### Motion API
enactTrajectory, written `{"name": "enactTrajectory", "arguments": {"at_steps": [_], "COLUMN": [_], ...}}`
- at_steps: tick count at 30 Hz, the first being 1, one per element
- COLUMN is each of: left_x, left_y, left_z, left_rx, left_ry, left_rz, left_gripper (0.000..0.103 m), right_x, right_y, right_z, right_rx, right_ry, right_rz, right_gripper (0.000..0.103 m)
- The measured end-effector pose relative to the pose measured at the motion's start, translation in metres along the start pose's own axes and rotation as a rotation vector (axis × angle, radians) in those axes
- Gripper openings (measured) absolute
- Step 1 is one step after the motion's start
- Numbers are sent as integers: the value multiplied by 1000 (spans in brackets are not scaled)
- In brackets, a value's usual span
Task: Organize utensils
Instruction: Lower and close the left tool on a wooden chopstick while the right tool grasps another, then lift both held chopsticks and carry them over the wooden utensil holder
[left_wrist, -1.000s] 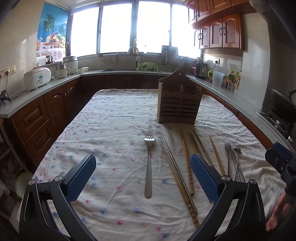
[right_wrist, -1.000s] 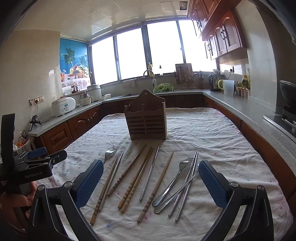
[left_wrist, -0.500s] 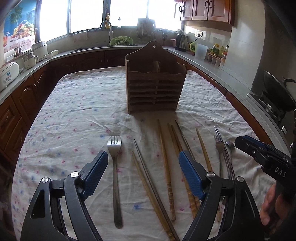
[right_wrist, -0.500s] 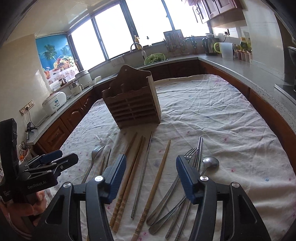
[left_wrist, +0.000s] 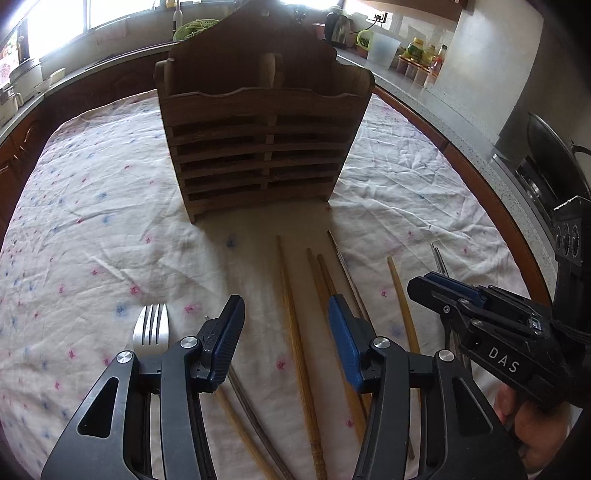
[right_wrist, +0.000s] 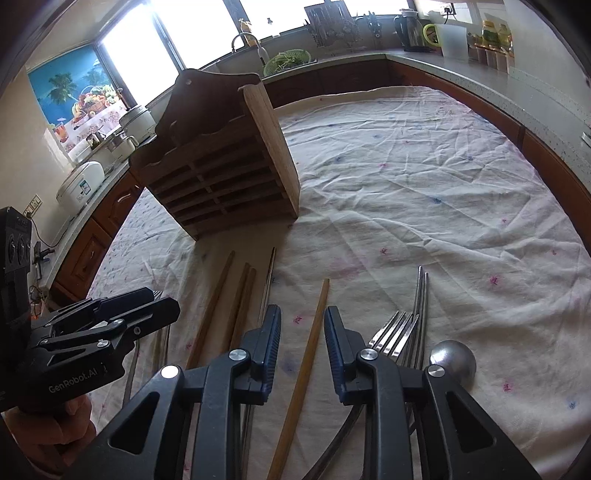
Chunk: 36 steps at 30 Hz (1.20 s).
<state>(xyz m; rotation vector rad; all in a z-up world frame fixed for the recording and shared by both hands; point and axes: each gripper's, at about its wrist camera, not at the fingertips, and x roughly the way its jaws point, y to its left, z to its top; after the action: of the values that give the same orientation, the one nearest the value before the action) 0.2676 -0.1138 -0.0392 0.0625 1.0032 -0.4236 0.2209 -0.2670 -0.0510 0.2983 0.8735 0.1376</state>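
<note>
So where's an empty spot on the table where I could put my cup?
The bare tablecloth to the right of the wooden holder, beyond the forks and spoon, is free. So is the cloth left of the holder, past the lone fork. It's crowded in front of the holder, where the chopsticks lie under both grippers.

Kettle, rice cooker, wok

A: Free room? B: Bare cloth of the tabletop right of the wooden holder, wide open. A: Blockers? B: Holder stands upright ahead; chopsticks and forks crowd the near cloth; right claw sits close beside the left claw.
</note>
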Motion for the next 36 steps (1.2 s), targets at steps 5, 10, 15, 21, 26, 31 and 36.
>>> {"name": "enactTrajectory", "arguments": {"at_steps": [5,10,15,21,26,31,36], "left_x": [28,46,42,50,47,24,-28], "left_y": [-3,-2,3,-14,-18,-15,-11], "left_z": [10,13,10,17,14,12,8], "left_rx": [38,82,128,195,192,142,105], "left_ry": [59,82,113,115,103,74,-11], "left_rz": [3,28,25,86,82,21,-60], "left_gripper": [32,26,19,19,8,6,6], "right_x": [22,30,31,34,33,25,-5], "right_y": [-9,-5,-5,2,0,-8,0], "right_z": [5,10,10,11,9,13,16], "right_rx": [18,-14,-59,-116,-97,-23,-13], "right_ry": [52,70,80,88,63,65,15], "right_rz": [-18,-38,-46,-71,-65,28,95], "right_gripper": [18,15,8,9,8,5,5]}}
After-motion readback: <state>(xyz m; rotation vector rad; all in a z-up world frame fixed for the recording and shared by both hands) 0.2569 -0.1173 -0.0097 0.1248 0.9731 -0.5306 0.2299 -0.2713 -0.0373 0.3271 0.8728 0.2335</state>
